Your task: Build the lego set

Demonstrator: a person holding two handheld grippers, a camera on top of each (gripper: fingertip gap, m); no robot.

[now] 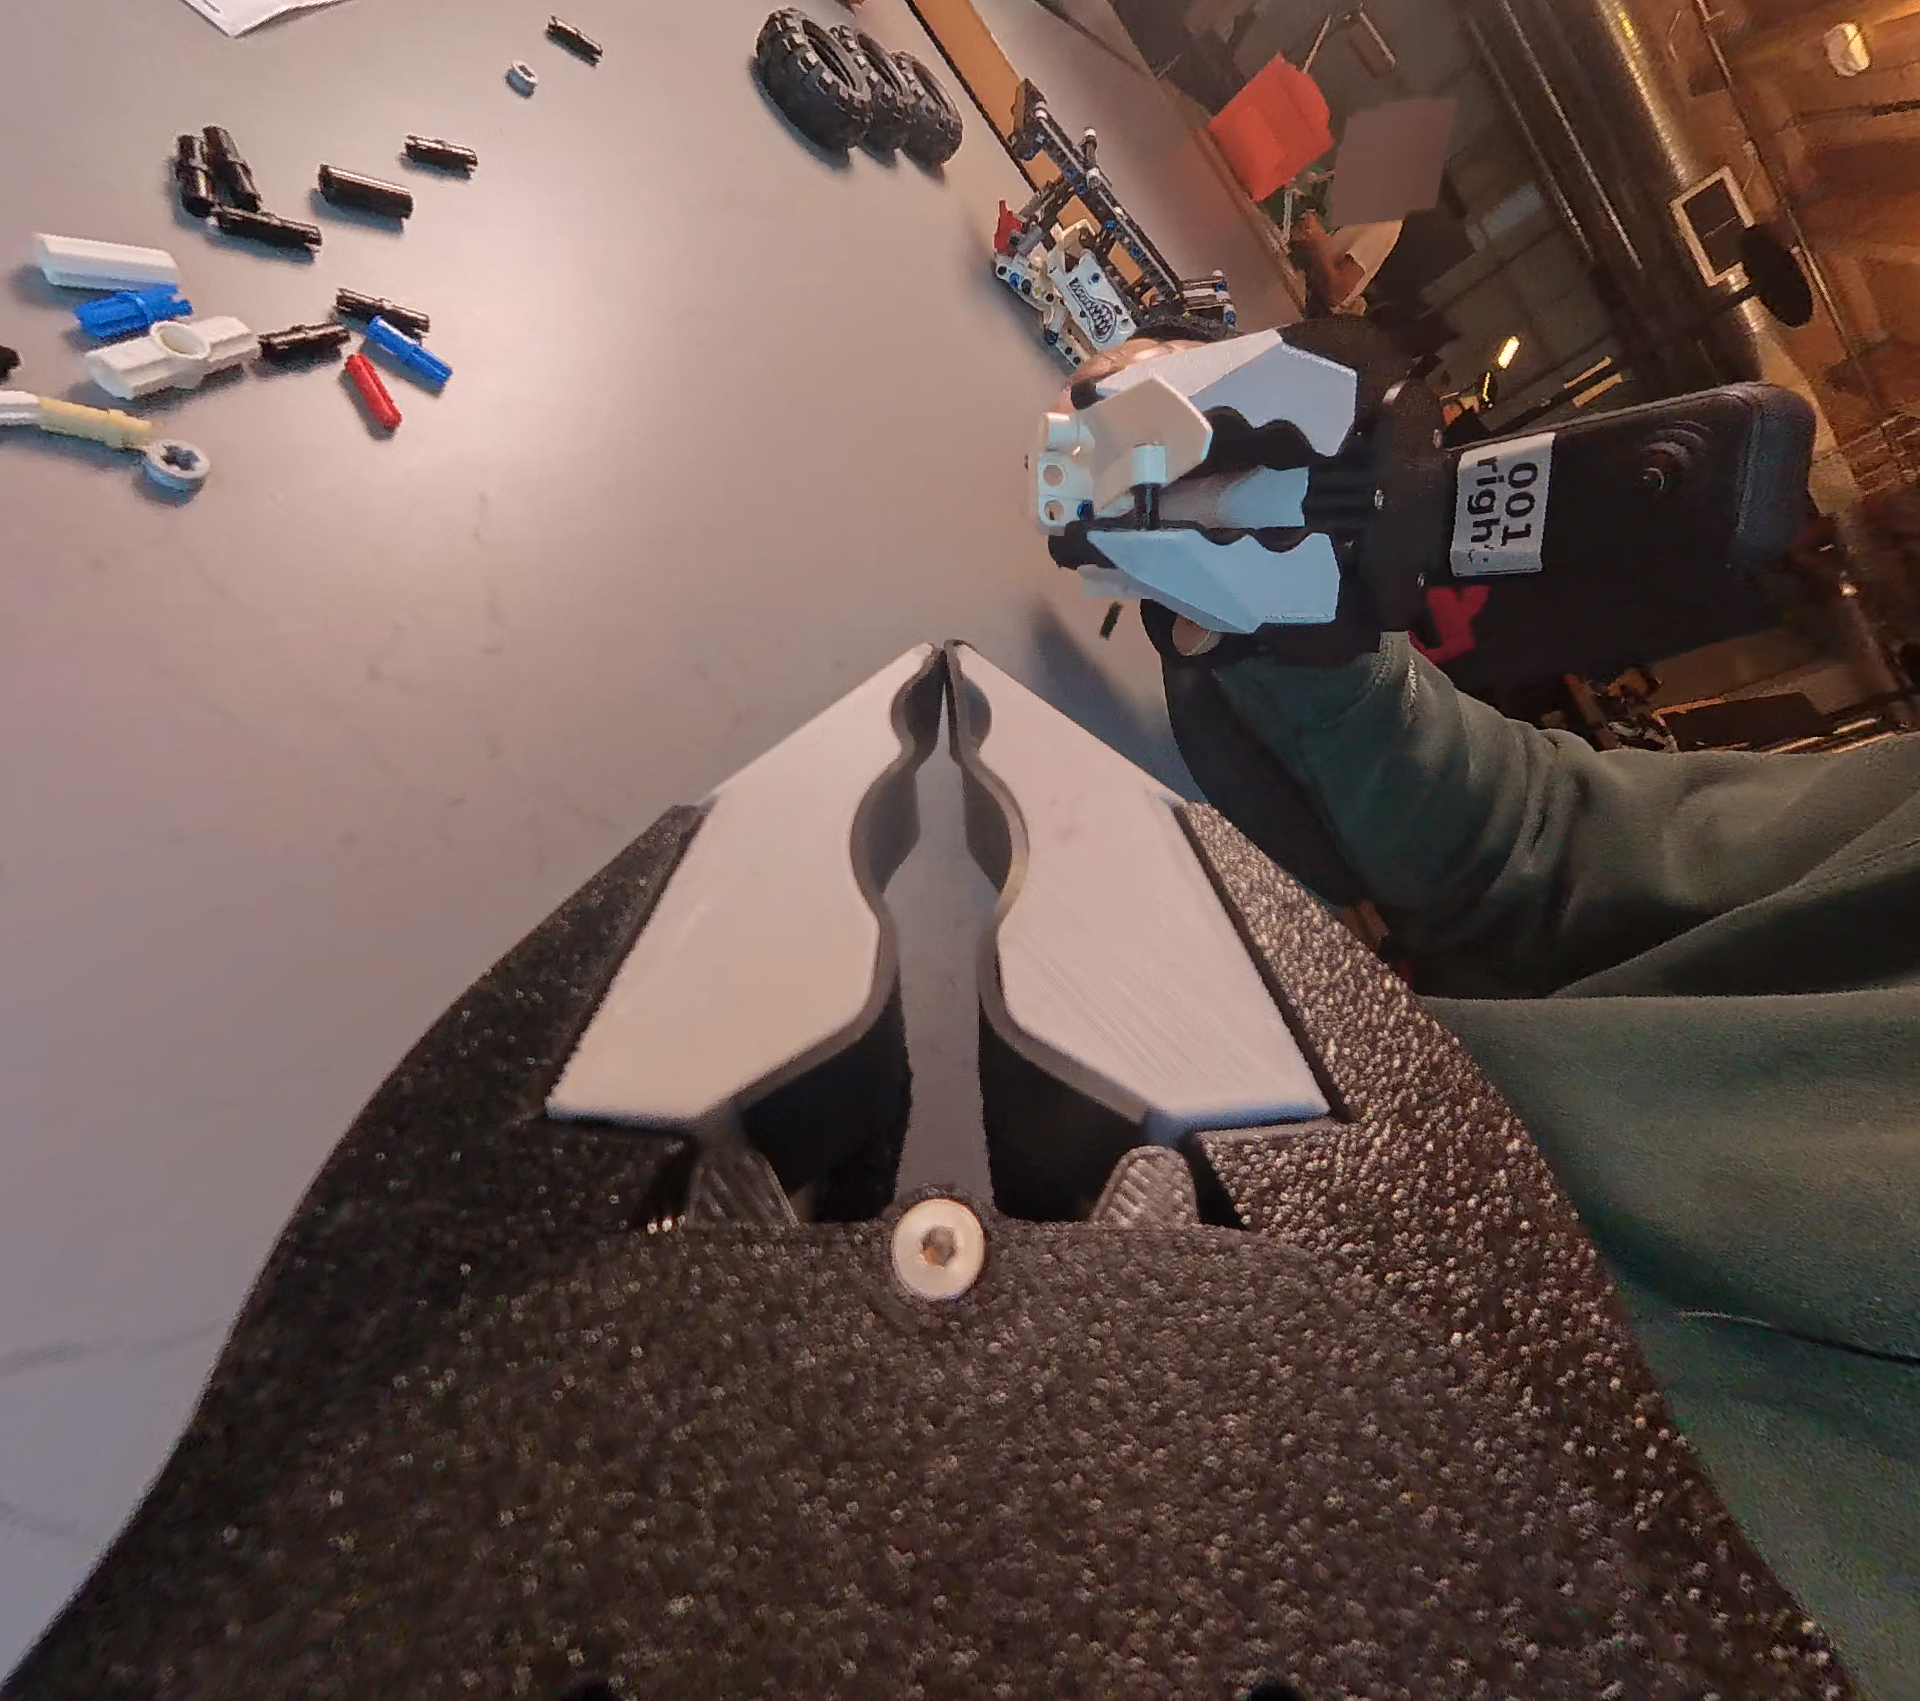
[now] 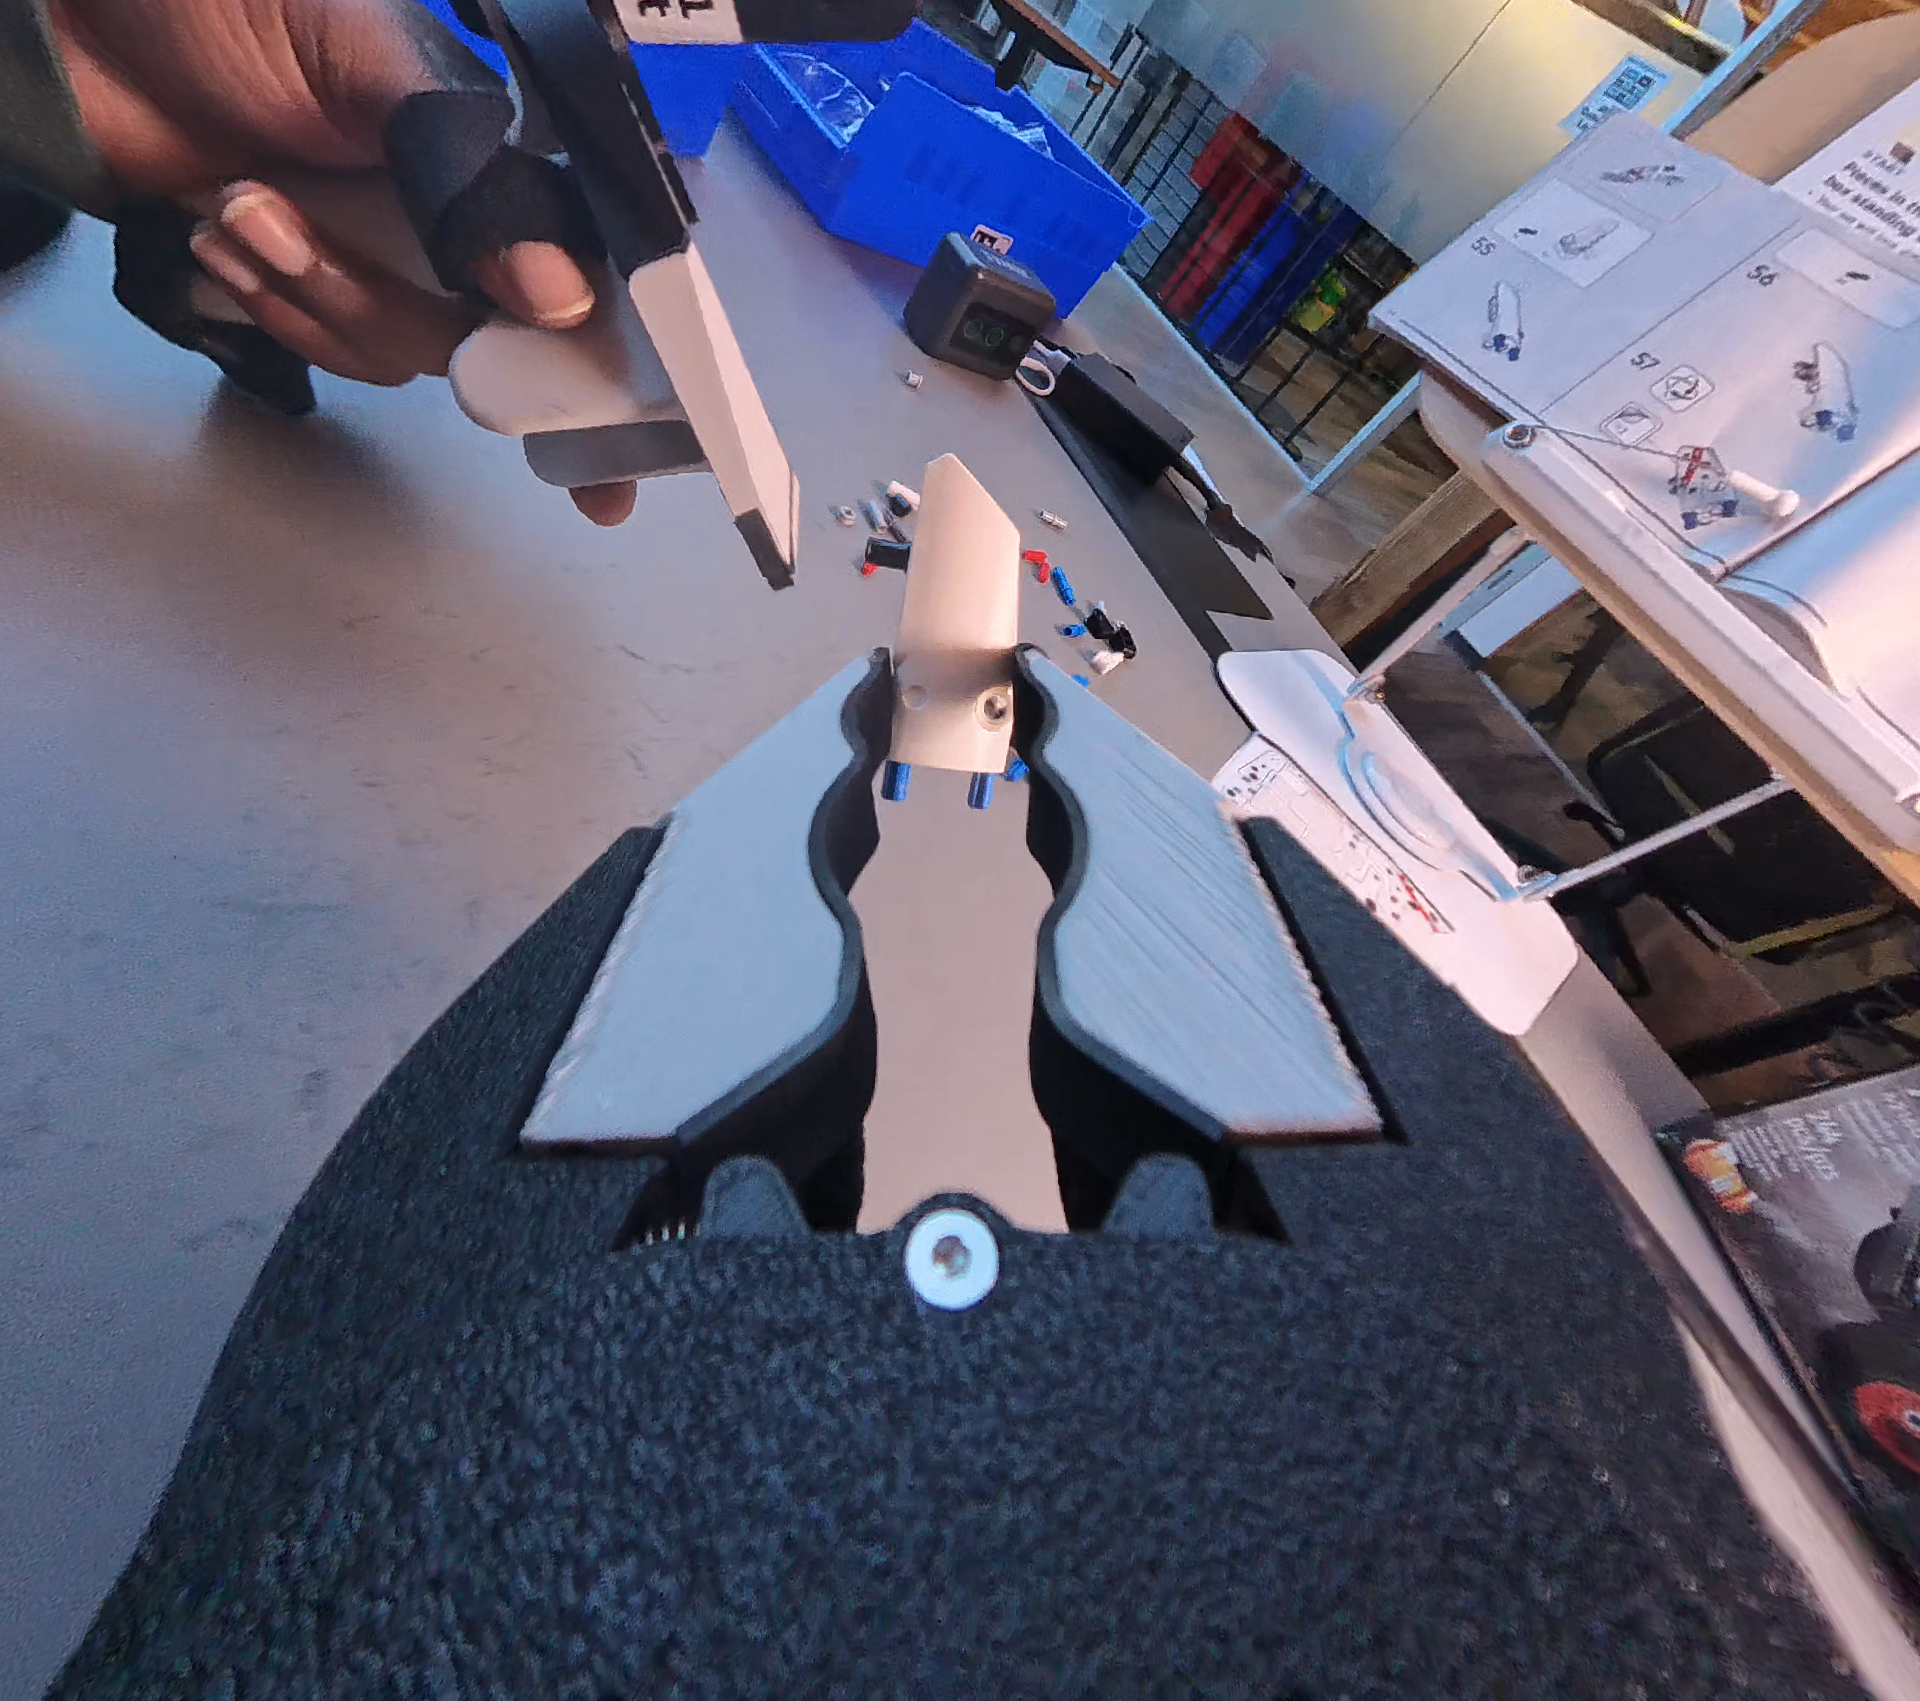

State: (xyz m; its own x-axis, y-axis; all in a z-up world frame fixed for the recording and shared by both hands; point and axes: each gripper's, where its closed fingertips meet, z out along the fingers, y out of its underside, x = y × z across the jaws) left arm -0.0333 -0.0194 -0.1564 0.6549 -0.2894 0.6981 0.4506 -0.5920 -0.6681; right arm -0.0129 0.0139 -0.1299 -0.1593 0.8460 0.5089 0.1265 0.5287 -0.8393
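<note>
Grey tabletop (image 1: 520,716) looked smooth, matt, w/ faint scuffs. Left gripper (image 1: 943,664): fingers ribbed matt grey plastic, body rough, grainy black; shiny metal screw (image 1: 937,1248) at base. White plastic panel piece (image 2: 951,643) in right gripper (image 2: 951,695) was smooth, semi-gloss. Knobbly black rubber tyres (image 1: 857,88). Paper instruction booklet (image 2: 1662,321), satin sheen.

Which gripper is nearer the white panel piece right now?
Right. The right gripper is clamped on the white panel piece; the left gripper is shut, empty, apart beside it.
</note>
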